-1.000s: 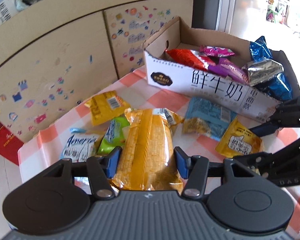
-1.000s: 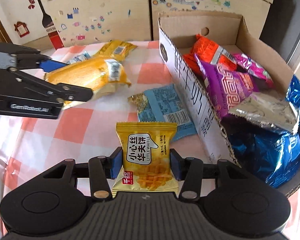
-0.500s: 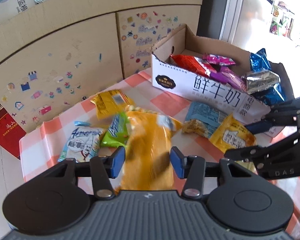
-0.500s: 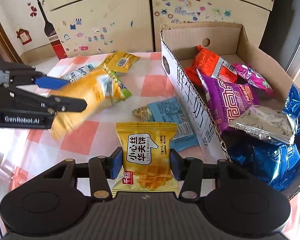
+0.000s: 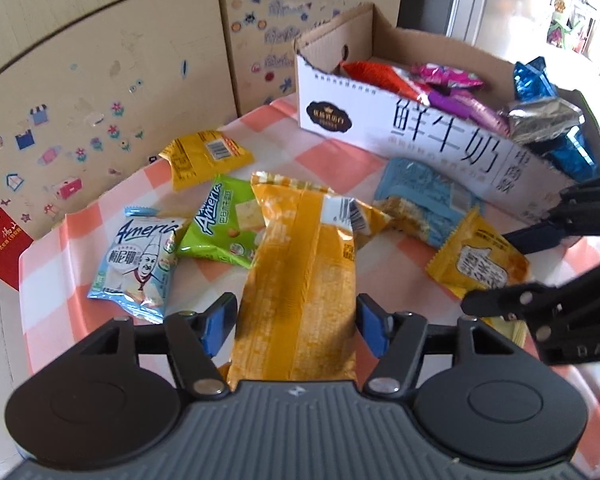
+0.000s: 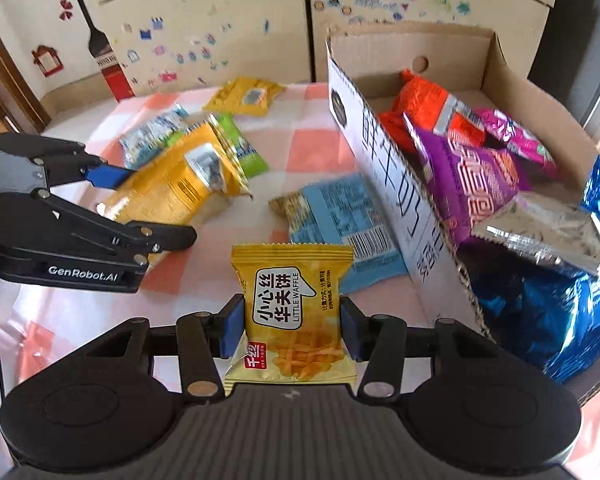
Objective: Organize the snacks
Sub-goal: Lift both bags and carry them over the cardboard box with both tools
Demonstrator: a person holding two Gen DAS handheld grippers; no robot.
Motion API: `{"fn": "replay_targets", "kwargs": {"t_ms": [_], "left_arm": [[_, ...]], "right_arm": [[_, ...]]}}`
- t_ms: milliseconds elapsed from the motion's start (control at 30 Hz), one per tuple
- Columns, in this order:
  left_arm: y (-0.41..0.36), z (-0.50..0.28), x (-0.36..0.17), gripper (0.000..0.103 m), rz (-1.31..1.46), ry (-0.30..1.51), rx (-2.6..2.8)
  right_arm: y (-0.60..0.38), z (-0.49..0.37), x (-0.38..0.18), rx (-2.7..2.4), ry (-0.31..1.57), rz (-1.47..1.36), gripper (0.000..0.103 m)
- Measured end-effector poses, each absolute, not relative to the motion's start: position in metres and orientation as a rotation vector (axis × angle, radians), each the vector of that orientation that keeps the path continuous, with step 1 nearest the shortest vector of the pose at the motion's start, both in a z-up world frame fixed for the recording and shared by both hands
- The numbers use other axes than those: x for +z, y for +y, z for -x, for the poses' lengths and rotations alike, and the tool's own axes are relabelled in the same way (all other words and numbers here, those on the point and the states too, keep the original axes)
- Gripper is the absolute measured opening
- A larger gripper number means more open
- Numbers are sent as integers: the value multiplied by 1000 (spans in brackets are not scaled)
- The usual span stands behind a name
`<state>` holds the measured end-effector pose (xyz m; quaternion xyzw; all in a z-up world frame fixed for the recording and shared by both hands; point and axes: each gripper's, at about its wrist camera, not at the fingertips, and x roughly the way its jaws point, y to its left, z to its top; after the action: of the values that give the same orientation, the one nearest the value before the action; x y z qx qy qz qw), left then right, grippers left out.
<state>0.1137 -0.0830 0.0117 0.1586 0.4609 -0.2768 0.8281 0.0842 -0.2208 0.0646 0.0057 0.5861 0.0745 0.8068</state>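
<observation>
My left gripper (image 5: 296,320) is shut on a long orange snack bag (image 5: 304,280) and holds it above the checked tablecloth; it also shows in the right wrist view (image 6: 172,192). My right gripper (image 6: 292,328) is shut on a small yellow waffle pack (image 6: 292,312), also seen in the left wrist view (image 5: 480,268). The cardboard box (image 5: 440,144) stands at the right, holding red, purple, pink, silver and blue bags (image 6: 468,172).
On the cloth lie a blue cracker pack (image 5: 140,268), a green pack (image 5: 224,224), a yellow pack (image 5: 204,156) and a light-blue pack (image 6: 340,224) beside the box wall (image 6: 392,184). A stickered wall stands behind. The table edge runs at the left.
My left gripper has lifted the orange bag off the cloth and raised it. My right gripper has held the waffle pack and moved slightly up and back.
</observation>
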Motion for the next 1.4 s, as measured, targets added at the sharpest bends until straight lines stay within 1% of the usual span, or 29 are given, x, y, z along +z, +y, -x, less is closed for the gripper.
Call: {"fn": "replay_targets", "kwargs": {"t_ms": [67,100,167,233,333,700,900,1133,1400], "left_arm": [[-85,-114,9,63,-334,972,-588],[-86,-115,10,58,-336,971,-590],[-86,-115,11,56,-335,971,-597],[-86,-113,11,54,-342,964,-601],[-83,-112,17,54,-328,952,-595],[-70,-116,56,54,-238,828,-528],[-69,-124,74,54,-127,779,-476],[-90,-133,90,54,-52,731,-462],[-122,-136,98,54,-19,687,-488]], "right_arm": [[-218,-83,65,162,1250,8,63],[-218,-83,65,162,1249,8,63],[-218,-82,65,163,1248,15,62],[-217,-81,66,164,1243,43,56],[-218,-82,71,184,1229,29,54],[-229,-89,115,153,1071,10,54],[-241,-91,144,121,976,-18,54],[-267,-96,176,55,874,-64,54],[-303,-99,191,-50,801,-99,54]]}}
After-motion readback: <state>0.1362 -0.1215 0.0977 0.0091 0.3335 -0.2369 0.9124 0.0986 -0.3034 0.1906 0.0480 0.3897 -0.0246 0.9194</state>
